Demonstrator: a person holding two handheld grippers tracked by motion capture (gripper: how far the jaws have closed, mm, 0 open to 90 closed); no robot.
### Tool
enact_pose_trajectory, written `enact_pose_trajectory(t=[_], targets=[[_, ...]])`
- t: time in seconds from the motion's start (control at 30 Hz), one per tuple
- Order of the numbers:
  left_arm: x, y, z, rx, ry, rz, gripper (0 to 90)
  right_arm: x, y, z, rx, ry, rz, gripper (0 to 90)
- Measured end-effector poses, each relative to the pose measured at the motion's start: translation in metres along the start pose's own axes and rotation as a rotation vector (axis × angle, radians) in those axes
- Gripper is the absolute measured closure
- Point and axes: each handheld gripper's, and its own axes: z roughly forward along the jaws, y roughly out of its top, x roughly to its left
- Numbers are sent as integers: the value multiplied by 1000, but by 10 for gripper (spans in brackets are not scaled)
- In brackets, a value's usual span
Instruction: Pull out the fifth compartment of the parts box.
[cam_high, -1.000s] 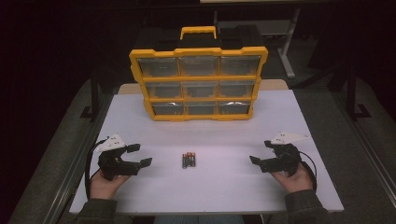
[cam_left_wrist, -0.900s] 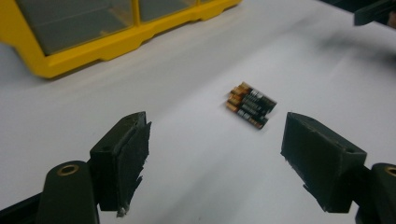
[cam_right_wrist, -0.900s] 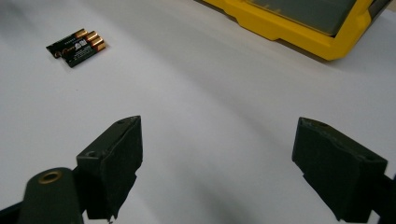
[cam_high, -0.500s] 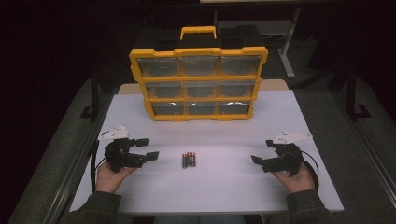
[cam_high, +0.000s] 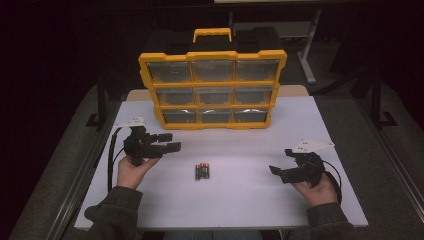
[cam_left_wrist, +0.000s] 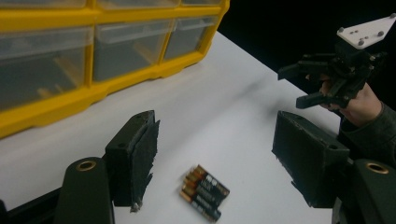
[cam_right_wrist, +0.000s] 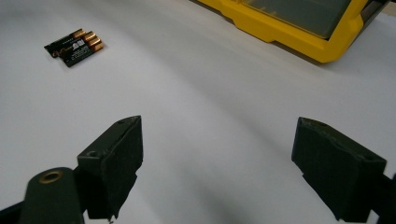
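A small pack of batteries (cam_high: 201, 172) lies flat near the middle of the white table (cam_high: 240, 200). At its 12 o'clock stands a yellow drawer organizer (cam_high: 212, 90), upright at the table's far edge. The left gripper (cam_high: 167, 142) hangs at the batteries' 10 o'clock, jaws spread wide and empty. The right gripper (cam_high: 278, 173) sits at their 3 o'clock, well apart, jaws likewise parted, holding nothing.

A white table (cam_high: 320, 125) stands on grey floor (cam_high: 395, 150) in a dark room.
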Motion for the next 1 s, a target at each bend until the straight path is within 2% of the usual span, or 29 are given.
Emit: enact_pose_trajectory(t=[0.13, 0.17, 0.3, 0.37, 0.43, 0.53, 0.67, 0.93, 1.0], targets=[[-3, 12, 12, 6, -18, 2, 277, 0, 1, 0, 0, -4, -1, 158], [-4, 15, 16, -1, -33, -10, 280, -1, 1, 0, -1, -4, -3, 158], [-7, 26, 25, -32, -45, -22, 283, 0, 1, 0, 6, -3, 2, 158], [-10, 31, 29, -66, -42, -14, 296, 1, 1, 0, 2, -5, 2, 158], [-11, 36, 33, -86, -41, -25, 321, 2, 0, -1, 3, -6, -4, 158], [-11, 44, 41, -86, -28, -42, 320, 2, 0, -1, -1, -4, 0, 156], [-8, 53, 52, -80, 8, -40, 320, 2, -1, 0, 4, -3, -10, 156], [0, 67, 74, -114, 23, -107, 366, 2, -1, 0, 14, -4, -6, 159], [3, 69, 79, -148, 22, -156, 394, 0, -1, -1, 5, -7, -4, 160]])
